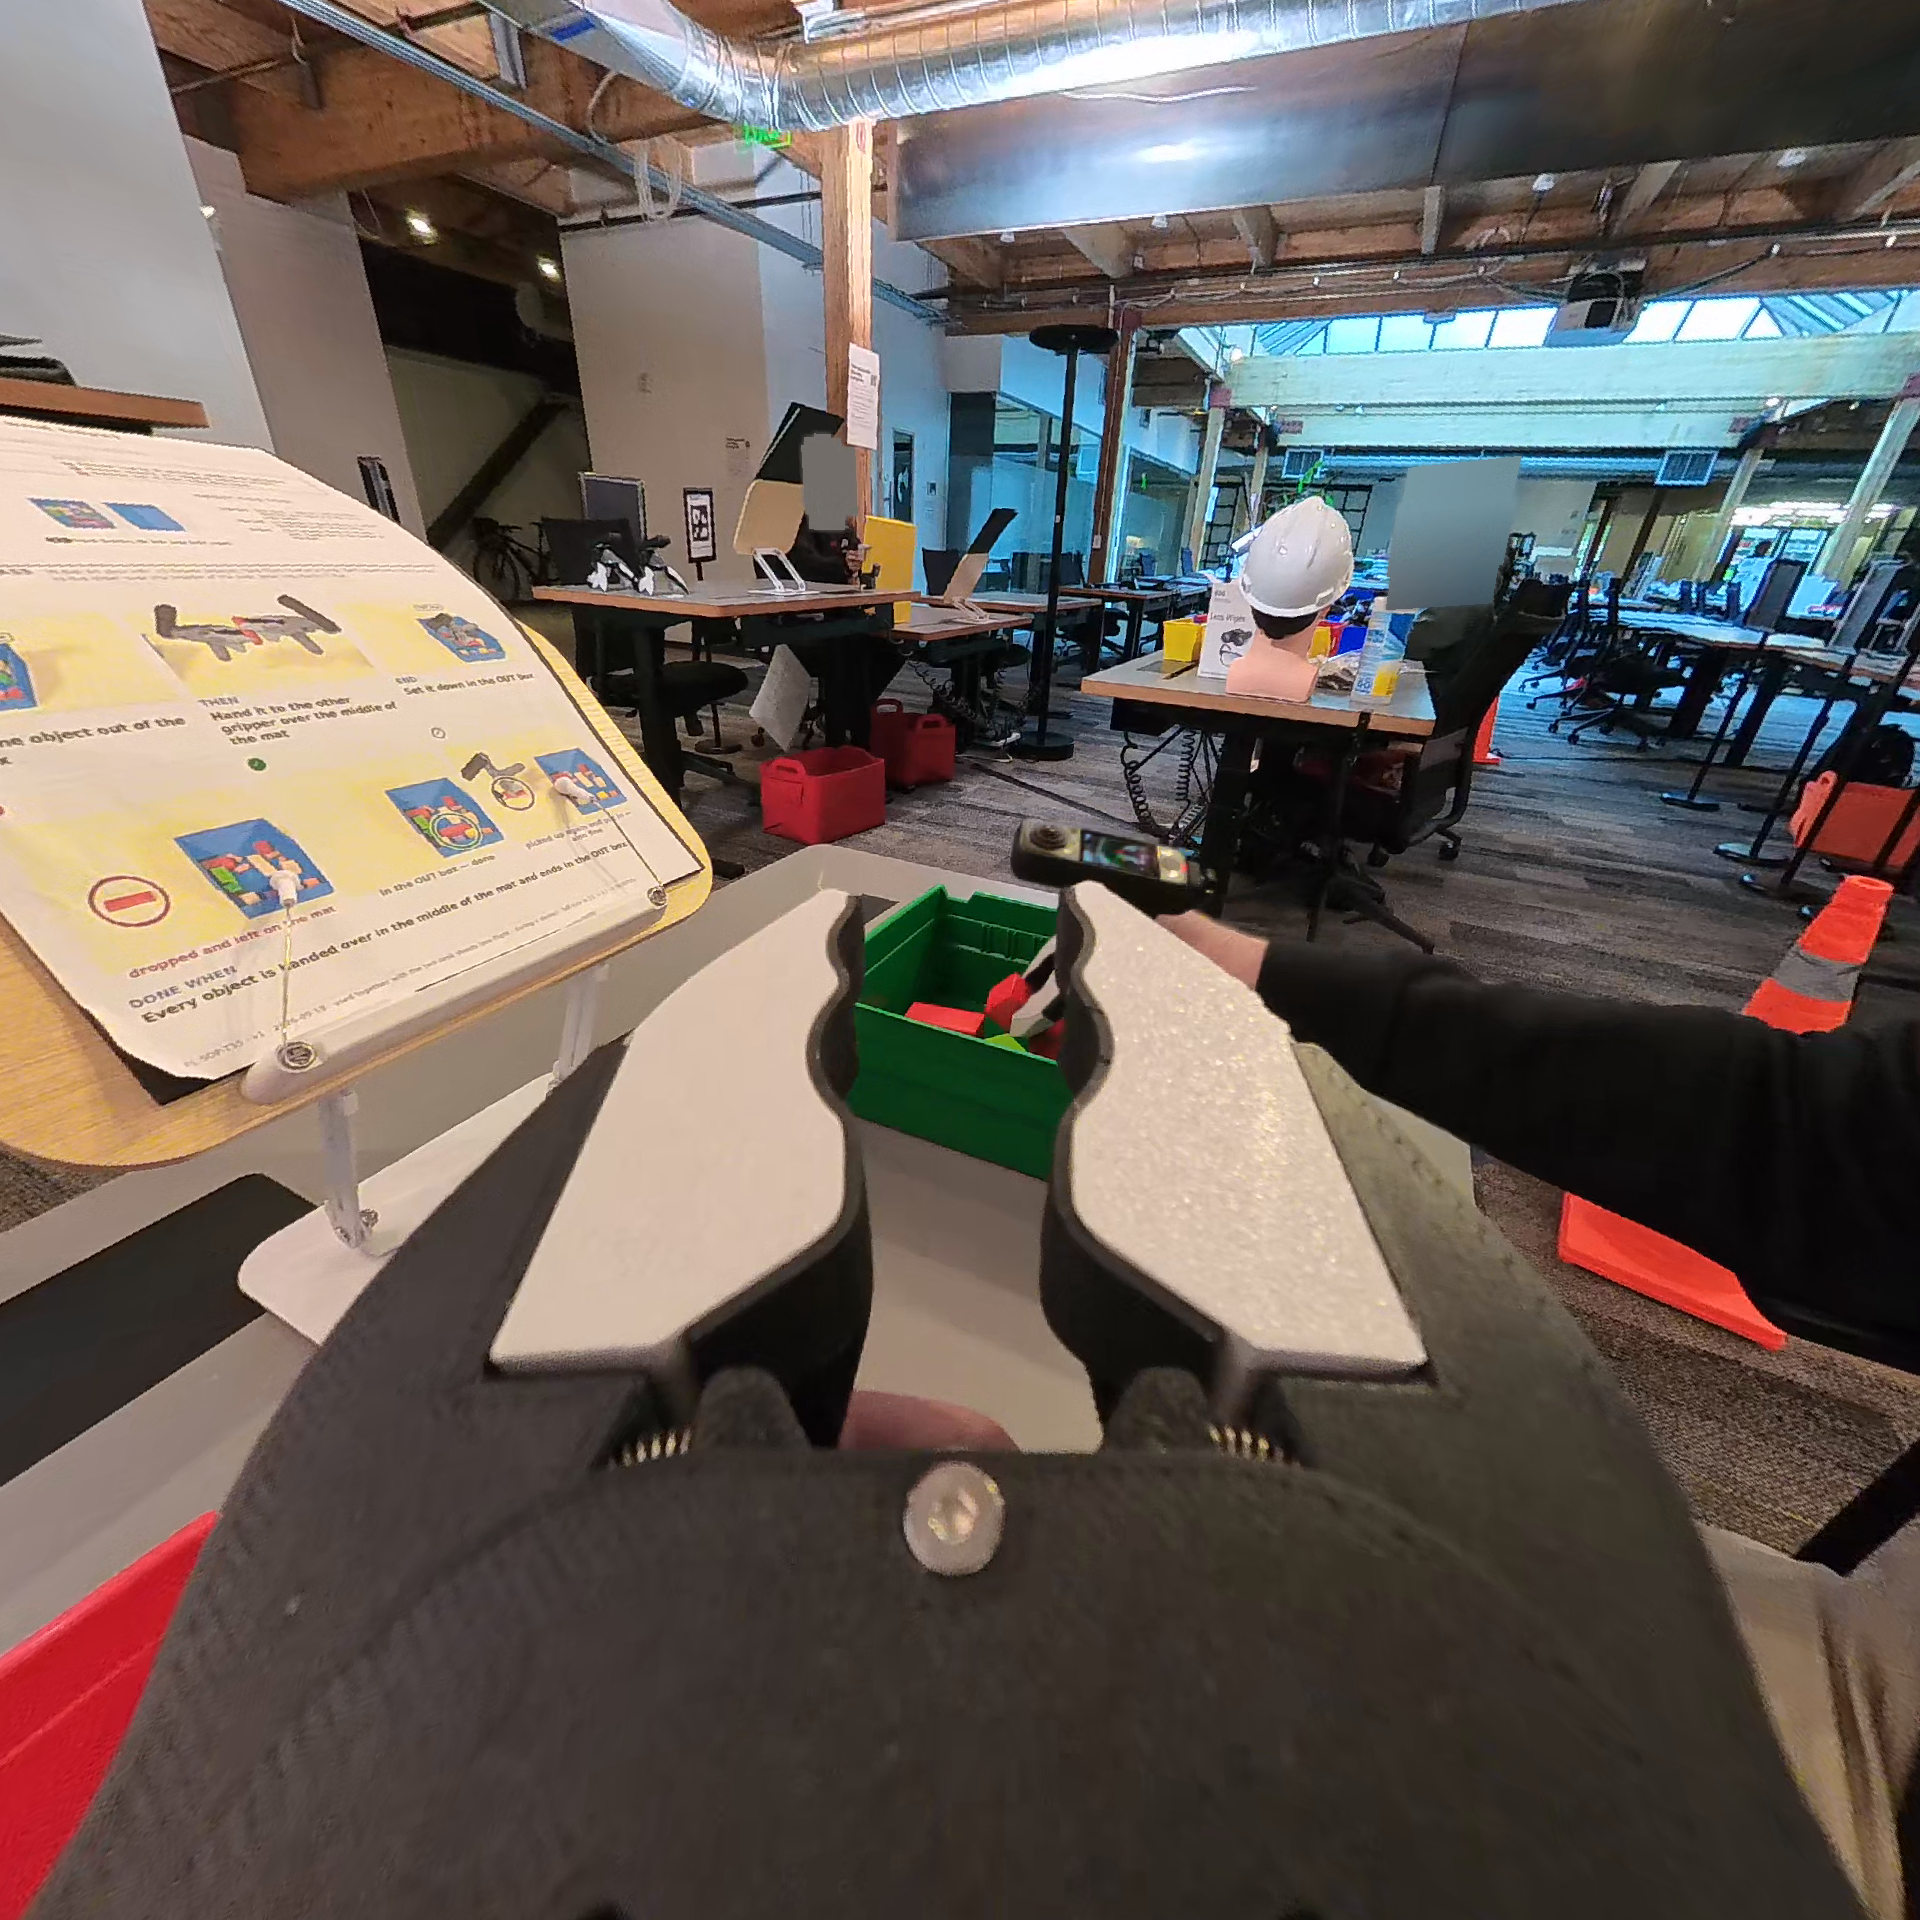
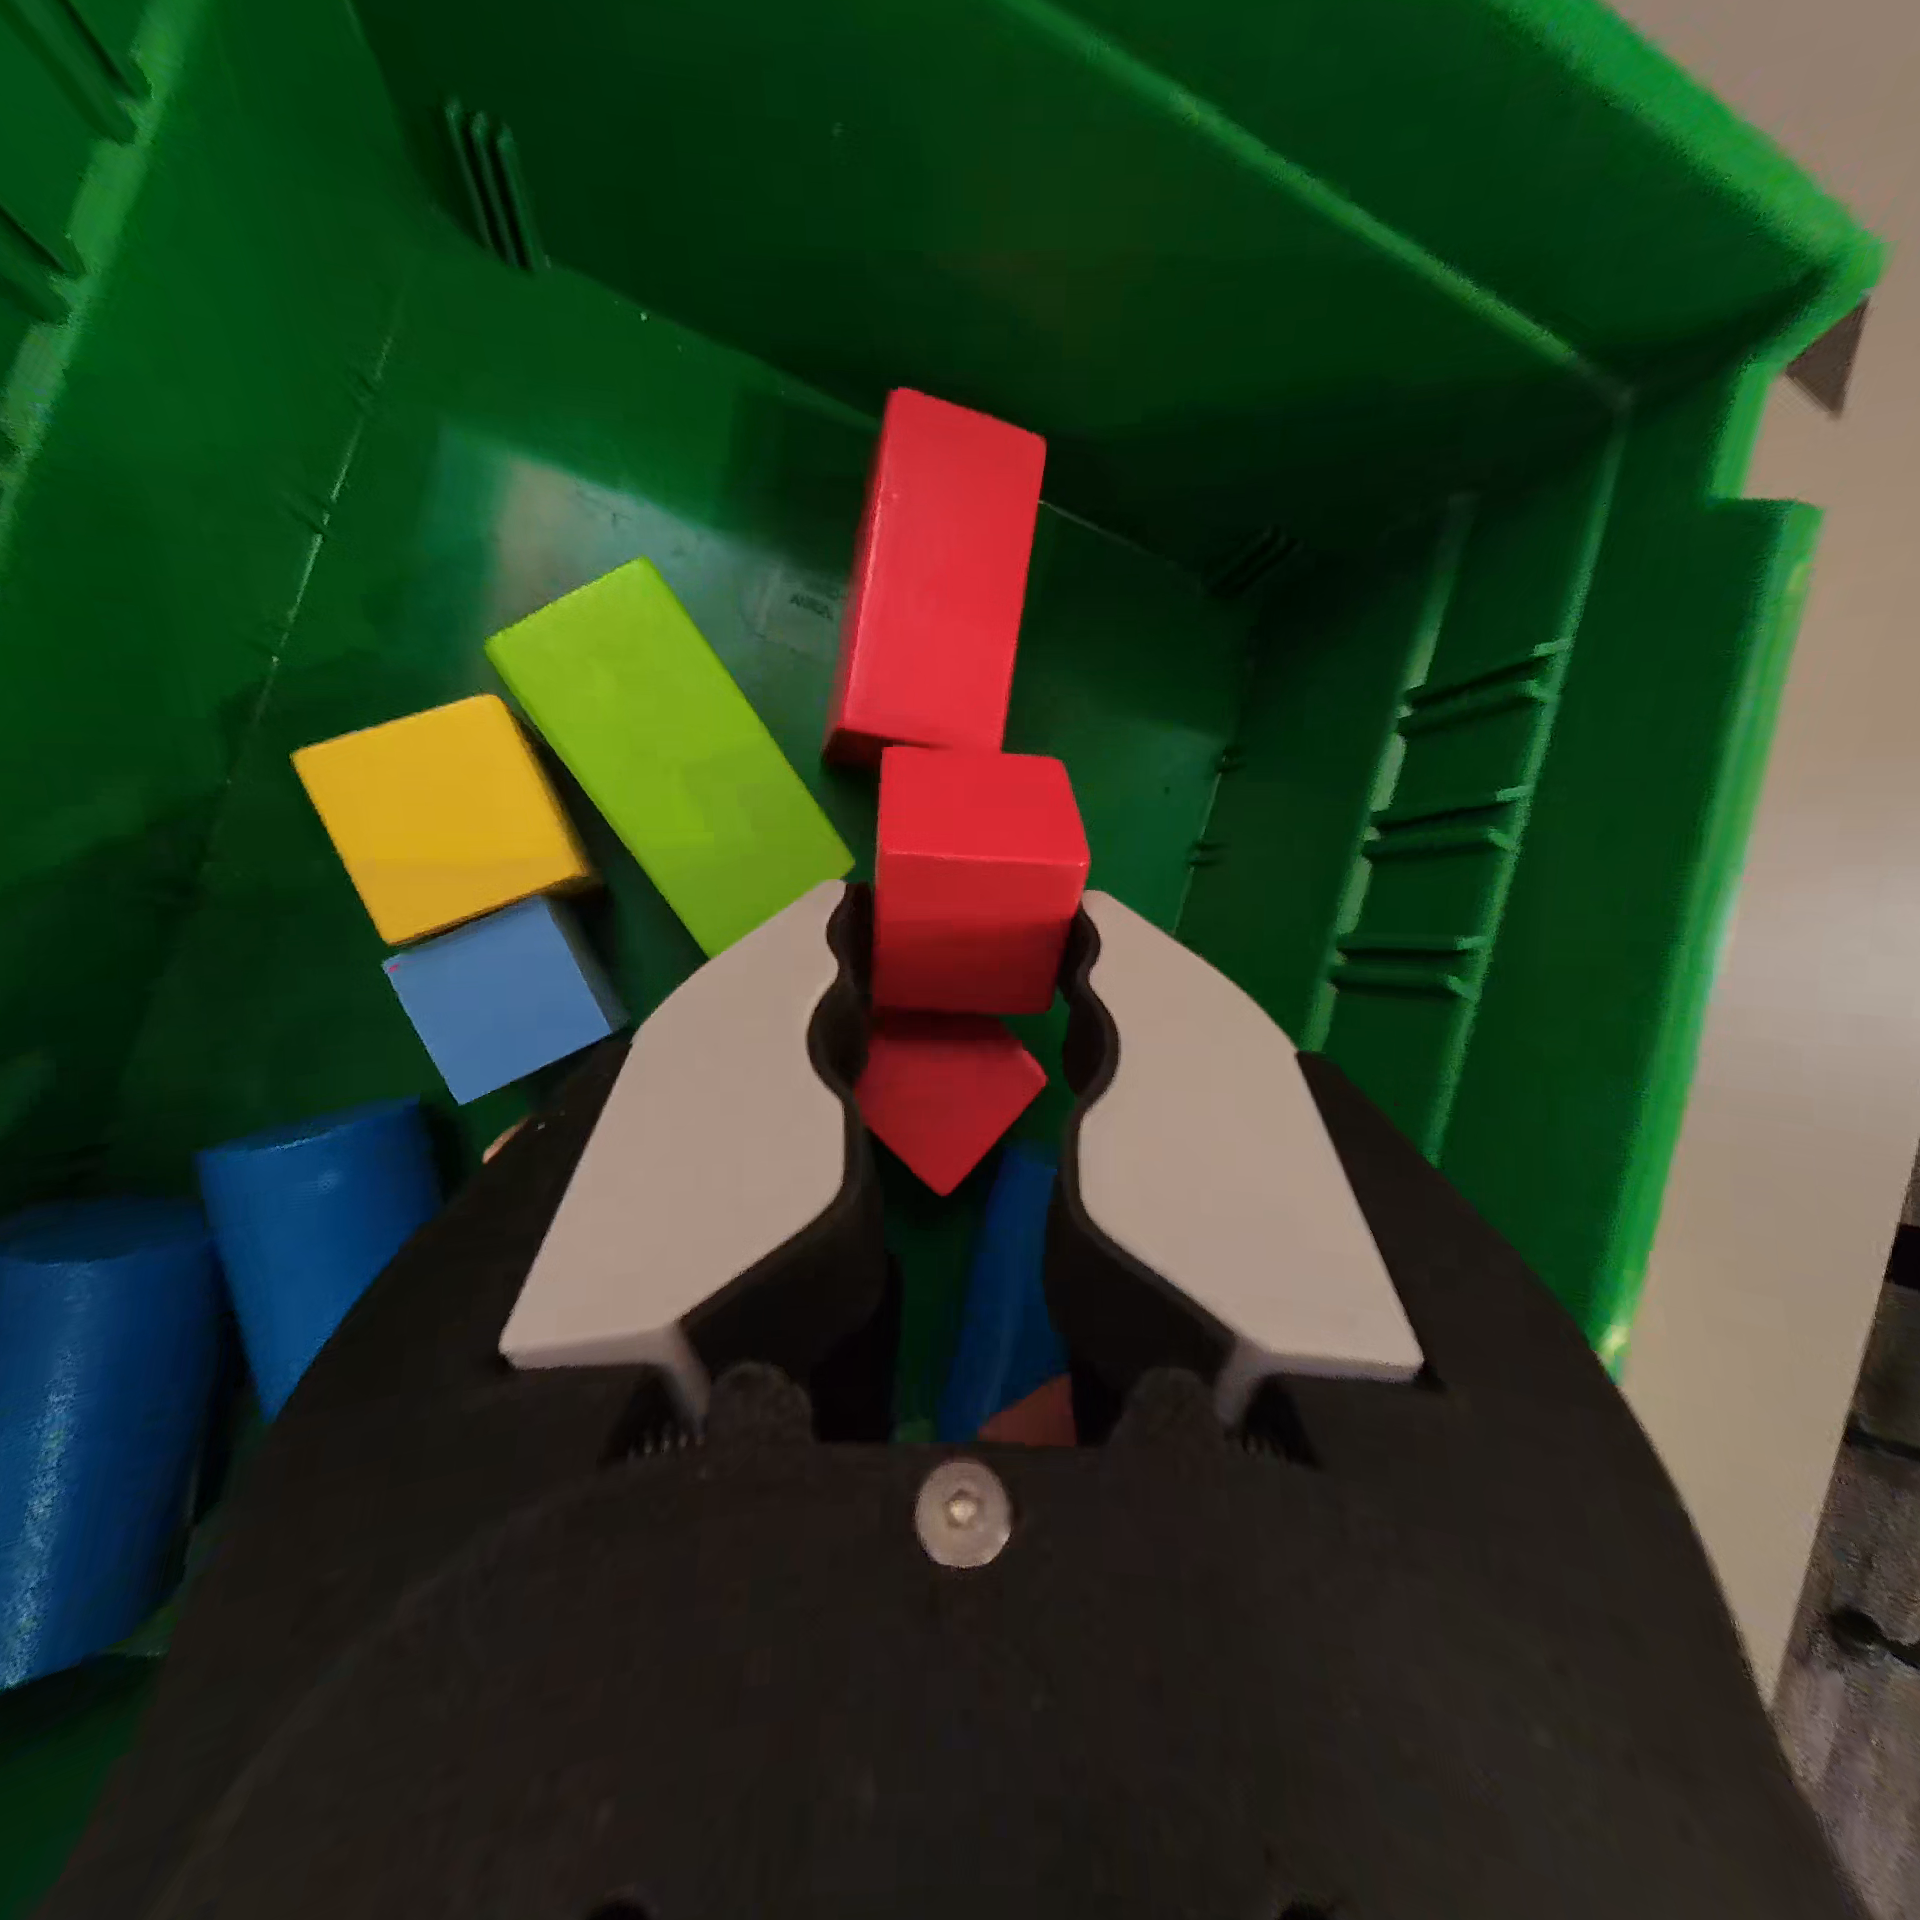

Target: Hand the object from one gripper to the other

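In the right wrist view my right gripper (image 2: 966,935) reaches down into a green bin (image 2: 1195,260). Its two fingertips press on the sides of a red cube (image 2: 977,831), which sits just above the other blocks. In the left wrist view my left gripper (image 1: 961,935) is open and empty, held above the white table short of the green bin (image 1: 935,1081). The right gripper (image 1: 1039,997) shows there inside the bin, at the end of a black-sleeved arm (image 1: 1558,1091).
The bin also holds a long red block (image 2: 935,582), a lime block (image 2: 665,748), a yellow block (image 2: 436,810), a light blue cube (image 2: 499,997), blue cylinders (image 2: 312,1226) and a red wedge (image 2: 945,1101). A red bin (image 1: 62,1714) is at lower left. An instruction sheet on a stand (image 1: 312,748) is left. Across from one pair of fingers to the other is roughly 50 cm.
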Demonstrator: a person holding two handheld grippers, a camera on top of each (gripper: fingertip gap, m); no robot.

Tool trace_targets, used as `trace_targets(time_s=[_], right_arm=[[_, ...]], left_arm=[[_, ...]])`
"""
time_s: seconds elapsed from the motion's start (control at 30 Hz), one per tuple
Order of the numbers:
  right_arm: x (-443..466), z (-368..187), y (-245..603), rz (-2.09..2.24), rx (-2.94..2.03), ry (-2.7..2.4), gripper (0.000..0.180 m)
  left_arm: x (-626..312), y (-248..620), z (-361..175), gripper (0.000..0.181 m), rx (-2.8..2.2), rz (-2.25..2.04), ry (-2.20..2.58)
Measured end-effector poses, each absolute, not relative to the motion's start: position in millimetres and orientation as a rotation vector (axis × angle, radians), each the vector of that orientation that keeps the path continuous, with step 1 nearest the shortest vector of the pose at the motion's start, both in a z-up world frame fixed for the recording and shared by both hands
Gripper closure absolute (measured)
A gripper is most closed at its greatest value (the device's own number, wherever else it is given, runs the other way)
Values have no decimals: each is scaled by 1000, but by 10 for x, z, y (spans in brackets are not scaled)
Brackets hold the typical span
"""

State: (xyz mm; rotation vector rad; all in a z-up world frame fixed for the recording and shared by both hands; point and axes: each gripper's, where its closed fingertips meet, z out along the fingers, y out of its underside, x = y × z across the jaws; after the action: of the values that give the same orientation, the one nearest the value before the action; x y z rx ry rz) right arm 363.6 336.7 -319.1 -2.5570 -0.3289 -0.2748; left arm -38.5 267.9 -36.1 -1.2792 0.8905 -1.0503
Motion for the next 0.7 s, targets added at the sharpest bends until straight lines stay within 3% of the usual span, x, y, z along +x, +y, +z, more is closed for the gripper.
trace_targets(time_s=[0.7], right_arm=[[3597,-3399,3249,-256,-2692,-404,137]], left_arm=[[-614,2783,-260,144,-1300,-966,884]])
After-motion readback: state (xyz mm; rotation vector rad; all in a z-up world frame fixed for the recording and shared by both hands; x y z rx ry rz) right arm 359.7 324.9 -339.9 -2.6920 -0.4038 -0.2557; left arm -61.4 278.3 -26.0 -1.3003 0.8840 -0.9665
